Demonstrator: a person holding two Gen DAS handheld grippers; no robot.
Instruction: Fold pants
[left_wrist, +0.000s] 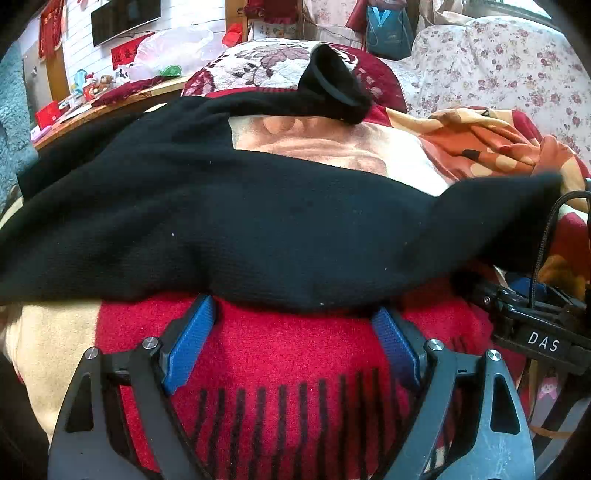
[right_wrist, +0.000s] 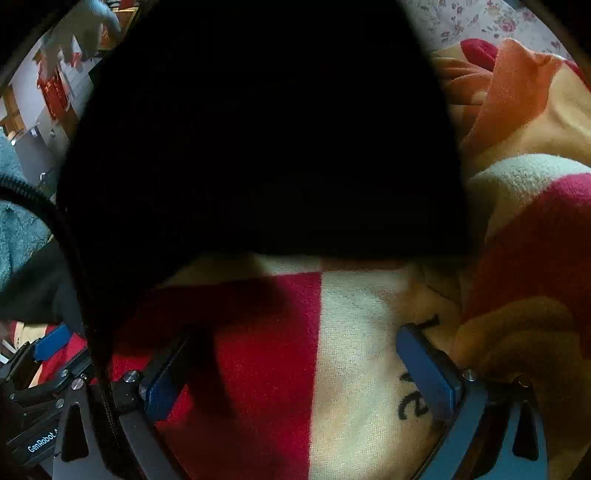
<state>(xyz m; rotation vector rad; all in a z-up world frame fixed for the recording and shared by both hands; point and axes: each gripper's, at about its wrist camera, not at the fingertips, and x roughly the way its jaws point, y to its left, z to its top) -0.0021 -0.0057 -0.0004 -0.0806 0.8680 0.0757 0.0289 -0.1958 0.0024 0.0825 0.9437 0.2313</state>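
Black knit pants (left_wrist: 236, 221) lie spread across a red and cream blanket (left_wrist: 280, 347) on a bed, one leg curling up at the far end (left_wrist: 332, 85). My left gripper (left_wrist: 295, 314) is open, its blue pads at the near hem of the pants, with nothing between them. In the right wrist view the pants (right_wrist: 258, 129) fill the upper frame as a dark mass. My right gripper (right_wrist: 295, 339) is open over the blanket (right_wrist: 351, 350), just short of the pants' edge. The right gripper body also shows at the right in the left wrist view (left_wrist: 535, 325).
An orange patterned quilt (left_wrist: 480, 144) lies bunched at the right of the bed. A floral sofa cover (left_wrist: 498, 66) stands behind. A wooden table (left_wrist: 110, 99) with boxes and a plastic bag stands at the far left. A black cable (right_wrist: 44, 206) crosses the right wrist view.
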